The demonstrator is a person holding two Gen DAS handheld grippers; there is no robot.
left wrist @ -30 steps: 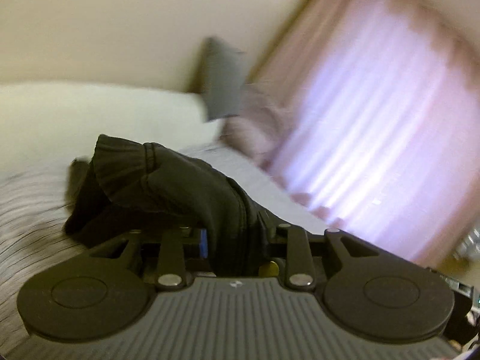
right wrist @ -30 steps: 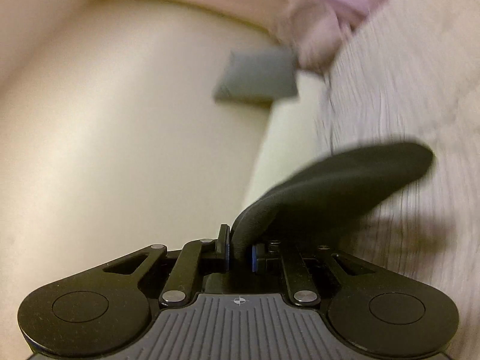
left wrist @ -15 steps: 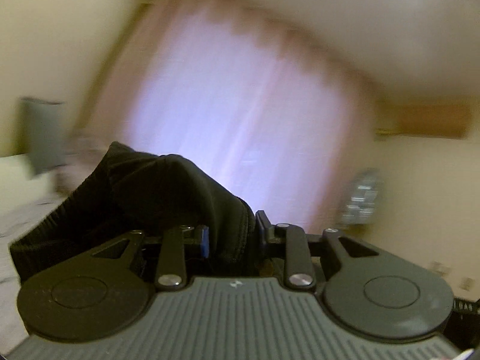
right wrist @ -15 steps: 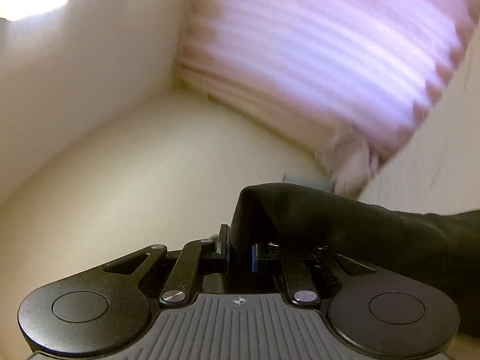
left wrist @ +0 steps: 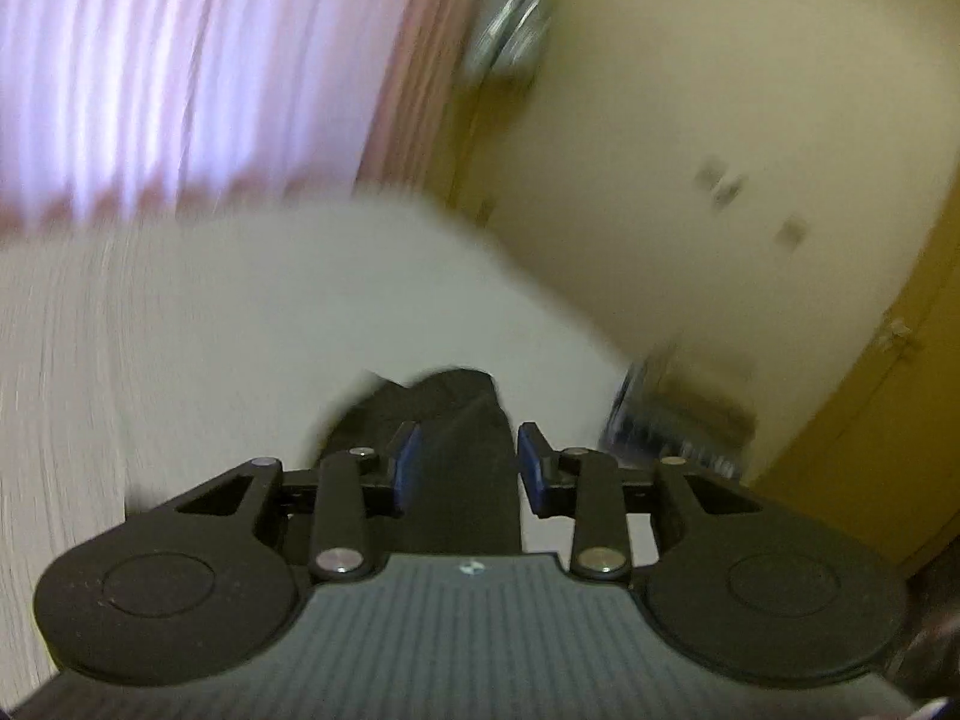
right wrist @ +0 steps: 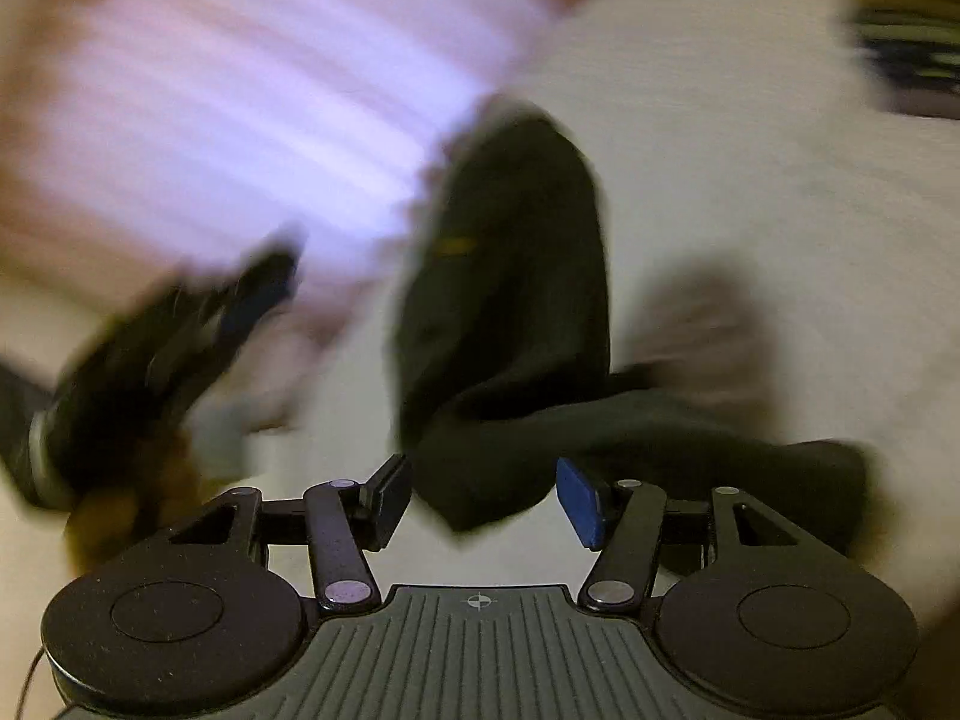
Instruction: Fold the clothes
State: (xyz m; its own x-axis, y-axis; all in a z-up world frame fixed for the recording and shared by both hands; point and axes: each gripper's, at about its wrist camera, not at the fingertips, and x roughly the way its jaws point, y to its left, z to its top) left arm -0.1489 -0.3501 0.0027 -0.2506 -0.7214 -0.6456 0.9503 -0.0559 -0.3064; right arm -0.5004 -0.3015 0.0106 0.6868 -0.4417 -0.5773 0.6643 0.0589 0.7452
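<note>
The left gripper (left wrist: 467, 468) is spread, with black cloth (left wrist: 462, 480) lying between its blue pads (left wrist: 407, 463), not pinched. The right gripper (right wrist: 483, 501) is spread wide too – the dark garment (right wrist: 510, 300) flops loose on the bed (right wrist: 750, 180). It looks soft, light and floppy; an edge or corner is best to grab. A pink curtain (left wrist: 150, 72) and cream wall (left wrist: 690, 150) stand behind.

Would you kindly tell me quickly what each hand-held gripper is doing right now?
Left hand-held gripper: open, black garment lying loose between its fingers.
Right hand-held gripper: open, the garment just ahead, not clamped.
</note>
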